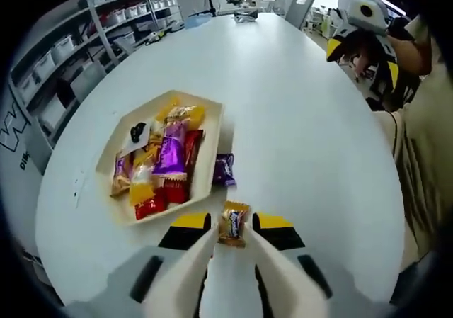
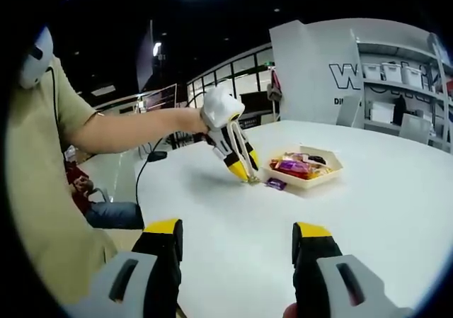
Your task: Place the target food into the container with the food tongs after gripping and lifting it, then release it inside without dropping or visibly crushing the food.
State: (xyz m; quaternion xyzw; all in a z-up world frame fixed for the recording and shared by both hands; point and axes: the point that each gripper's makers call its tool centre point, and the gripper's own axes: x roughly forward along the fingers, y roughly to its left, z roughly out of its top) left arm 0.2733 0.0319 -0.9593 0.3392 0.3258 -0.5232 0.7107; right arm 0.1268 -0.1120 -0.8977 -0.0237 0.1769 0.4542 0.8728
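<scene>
The gold-wrapped candy (image 1: 233, 224) sits pinched between the 2 jaw tips of the left gripper (image 1: 233, 231), its long axis running along the jaws, pointing toward the tray (image 1: 212, 163). In the right gripper view the left gripper (image 2: 249, 177) shows tips-down at the white table (image 1: 304, 120), just beside the tray (image 2: 333, 171); whether the candy has left the tabletop I cannot tell.

The tray, a beige angular container, lies ahead and slightly left of the candy along the jaw line, near but not touching. It already holds several wrapped sweets, among them a purple packet (image 1: 170, 151). A loose purple candy (image 1: 224, 169) rests on the table against the tray's near wall, between the held candy and the tray.

The right gripper (image 2: 237, 247) hangs with its jaws spread wide and nothing between them, well apart from the tray. So the left gripper is much the nearer, and the coming move looks like a short lift and carry forward over the tray's near wall.
</scene>
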